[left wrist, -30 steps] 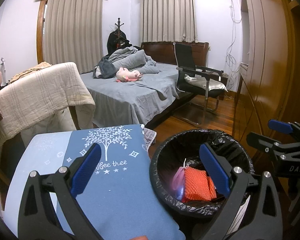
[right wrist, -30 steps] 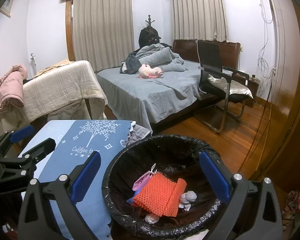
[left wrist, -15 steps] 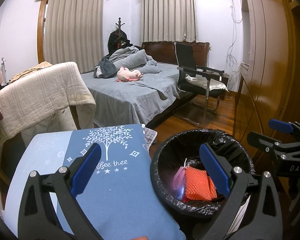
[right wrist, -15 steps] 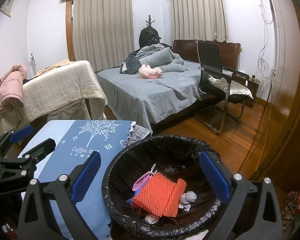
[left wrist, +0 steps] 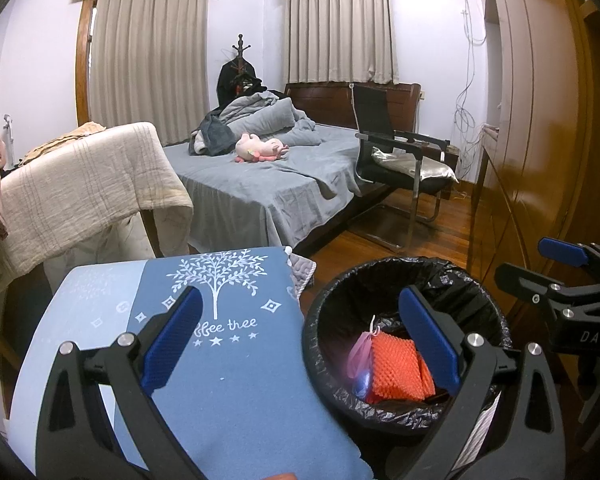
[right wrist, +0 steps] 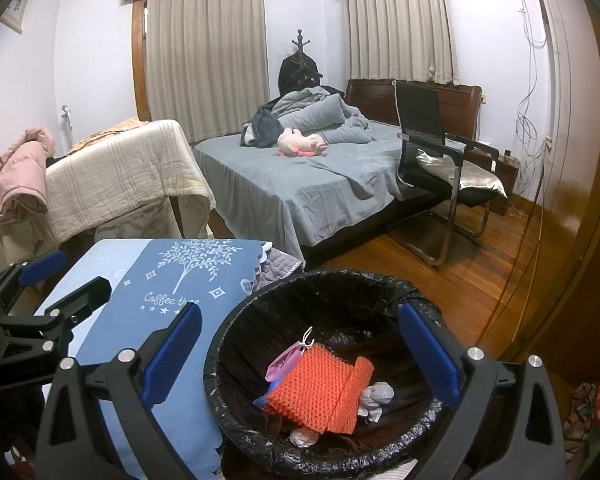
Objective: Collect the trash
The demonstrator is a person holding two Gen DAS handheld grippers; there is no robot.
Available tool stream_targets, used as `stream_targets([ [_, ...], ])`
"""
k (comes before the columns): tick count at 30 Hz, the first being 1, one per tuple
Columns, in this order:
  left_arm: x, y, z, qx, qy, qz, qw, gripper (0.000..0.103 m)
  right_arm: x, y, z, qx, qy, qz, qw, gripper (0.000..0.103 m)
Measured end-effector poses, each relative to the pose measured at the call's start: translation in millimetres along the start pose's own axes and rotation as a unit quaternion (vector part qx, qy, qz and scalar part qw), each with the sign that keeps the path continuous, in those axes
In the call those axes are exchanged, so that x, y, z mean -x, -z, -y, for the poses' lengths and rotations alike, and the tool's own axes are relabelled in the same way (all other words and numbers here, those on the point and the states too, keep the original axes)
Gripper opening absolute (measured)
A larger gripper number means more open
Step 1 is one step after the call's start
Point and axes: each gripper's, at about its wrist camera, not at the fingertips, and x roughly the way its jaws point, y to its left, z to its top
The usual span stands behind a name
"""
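A round bin with a black liner (left wrist: pixel 384 272) (right wrist: pixel 340 280) stands on the floor beside a blue-covered table. Inside it lie an orange foam net (left wrist: pixel 396 364) (right wrist: pixel 320 388), a pink wrapper (right wrist: pixel 286 360) and white crumpled tissue (right wrist: pixel 376 396). My left gripper (left wrist: pixel 300 336) is open and empty, straddling the table's edge and the bin's left rim. Directly over the bin, my right gripper (right wrist: pixel 300 352) is open with nothing between its fingers. Each gripper also shows at the edge of the other's view.
The table wears a blue cloth (left wrist: pixel 220 344) printed with a white tree. Behind stand a grey bed (left wrist: pixel 268 184) with a pink plush toy (left wrist: pixel 260 148), a black chair (left wrist: pixel 400 160), a blanket-draped rack (left wrist: pixel 84 176) and a wooden wardrobe (left wrist: pixel 540 140) on the right.
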Motion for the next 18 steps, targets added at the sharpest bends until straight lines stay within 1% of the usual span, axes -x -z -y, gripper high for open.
stream_targets([
  [18,0.0,-0.4,-0.9,-0.001,0.001,0.000,1.0000,0.096,0.2,0.4,-0.6,0.000,0.000,0.000,1.000,0.097],
])
